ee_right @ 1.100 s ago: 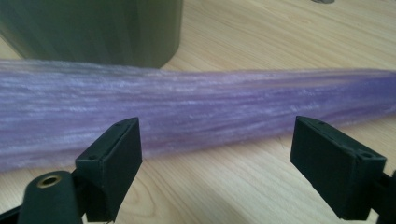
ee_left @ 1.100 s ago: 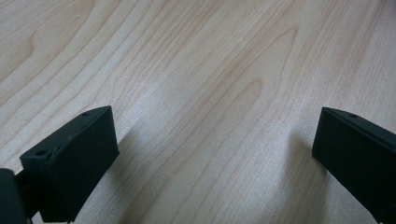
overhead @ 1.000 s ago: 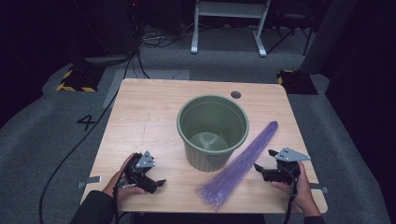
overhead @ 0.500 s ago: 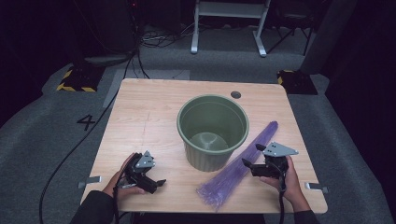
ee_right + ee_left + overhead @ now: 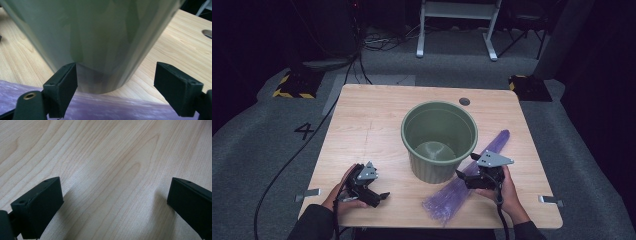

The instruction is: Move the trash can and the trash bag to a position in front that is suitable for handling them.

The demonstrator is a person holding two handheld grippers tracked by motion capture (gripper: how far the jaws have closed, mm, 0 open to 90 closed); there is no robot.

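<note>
Both tongs were held open at the near edge of the bench (image 5: 362,115).
Right tongs (image 5: 466,170) were poised over the purple bag roll (image 5: 462,187), which lay beside the green bin (image 5: 439,140); left tongs (image 5: 379,197) were kept over bare wood, well apart.

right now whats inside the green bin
The green bin looks empty: its round floor and far inner wall show bare. The near inner wall is hidden behind the rim. The purple bag roll lies outside, beside it.

A light wooden table (image 5: 362,120) carries a green bucket (image 5: 439,140), with a purple bag roll (image 5: 462,187) under the right gripper (image 5: 464,168)
</note>
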